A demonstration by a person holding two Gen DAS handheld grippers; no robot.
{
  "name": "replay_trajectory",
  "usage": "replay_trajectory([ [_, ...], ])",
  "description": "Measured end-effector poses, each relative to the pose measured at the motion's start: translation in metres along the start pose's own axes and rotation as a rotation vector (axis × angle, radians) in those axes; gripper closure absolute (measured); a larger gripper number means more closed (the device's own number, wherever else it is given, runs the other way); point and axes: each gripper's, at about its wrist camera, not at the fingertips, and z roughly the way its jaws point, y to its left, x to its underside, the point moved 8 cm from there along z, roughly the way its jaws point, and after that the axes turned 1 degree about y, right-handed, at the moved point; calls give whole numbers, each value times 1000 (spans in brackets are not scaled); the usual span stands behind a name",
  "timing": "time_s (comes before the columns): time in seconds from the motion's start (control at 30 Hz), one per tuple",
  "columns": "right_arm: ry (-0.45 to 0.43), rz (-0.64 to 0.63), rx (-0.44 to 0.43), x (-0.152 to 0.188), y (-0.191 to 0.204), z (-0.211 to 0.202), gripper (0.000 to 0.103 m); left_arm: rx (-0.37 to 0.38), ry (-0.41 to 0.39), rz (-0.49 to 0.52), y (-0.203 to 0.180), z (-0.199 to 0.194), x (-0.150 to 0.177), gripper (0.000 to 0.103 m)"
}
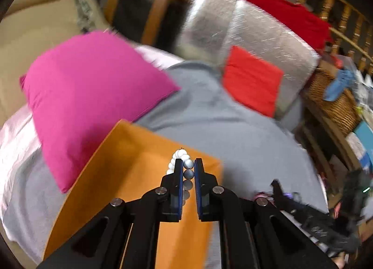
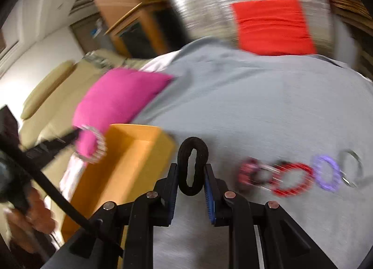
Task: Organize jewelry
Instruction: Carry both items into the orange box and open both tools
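both my grippers grip: left gripper (image 1: 188, 164) clamps white bead bracelet (image 1: 184, 162) over orange box (image 1: 130, 175); right gripper (image 2: 191, 171) clamps black band (image 2: 193, 166).

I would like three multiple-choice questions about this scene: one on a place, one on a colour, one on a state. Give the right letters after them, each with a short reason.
1. Where do the loose bracelets lie?
A. on the grey sheet
B. inside the orange box
C. on the pink pillow

2. What colour is the band in the right hand-held gripper?
A. white
B. black
C. purple

3. What is the state of the left hand-held gripper?
A. open and empty
B. shut on a red bracelet
C. shut on white beads

Key:
1 A: the red bracelet and purple bracelet rest on the grey sheet, right of the orange box.
2 B: the band between the right hand-held gripper fingers is black.
3 C: the left hand-held gripper pinches white beads.
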Motion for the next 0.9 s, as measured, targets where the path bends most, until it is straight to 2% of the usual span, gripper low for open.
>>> replay_trajectory([
  [0.13, 136, -16, -71, -15, 53, 41, 80, -62, 74, -46, 33, 30, 9, 94],
  [0.2, 186, -21, -78, -19, 69, 60, 80, -102, 103, -68, 43, 42, 16, 94],
  [0.33, 289, -31, -68, -21, 93, 100, 80, -171, 130, -73, 56, 53, 17, 94],
  [0.47, 329, -23, -16, -23, 99, 127, 77, -289, 166, -49, 70, 61, 25, 93],
  [0.57, 370, 5, 14, -23, 98, 148, 73, -299, 184, -76, 78, 66, 27, 93],
  [0.63, 367, 17, 45, -26, 92, 154, 69, -292, 176, -92, 80, 62, 24, 93],
  [0.7, 351, 16, 60, -28, 90, 154, 59, -306, 160, -90, 83, 56, 23, 92],
  [0.83, 268, 43, 4, -40, 87, 131, 49, -334, 120, -95, 84, 42, 17, 71],
  [0.9, 231, 54, -15, -48, 87, 119, 48, -322, 107, -89, 80, 36, 15, 71],
])
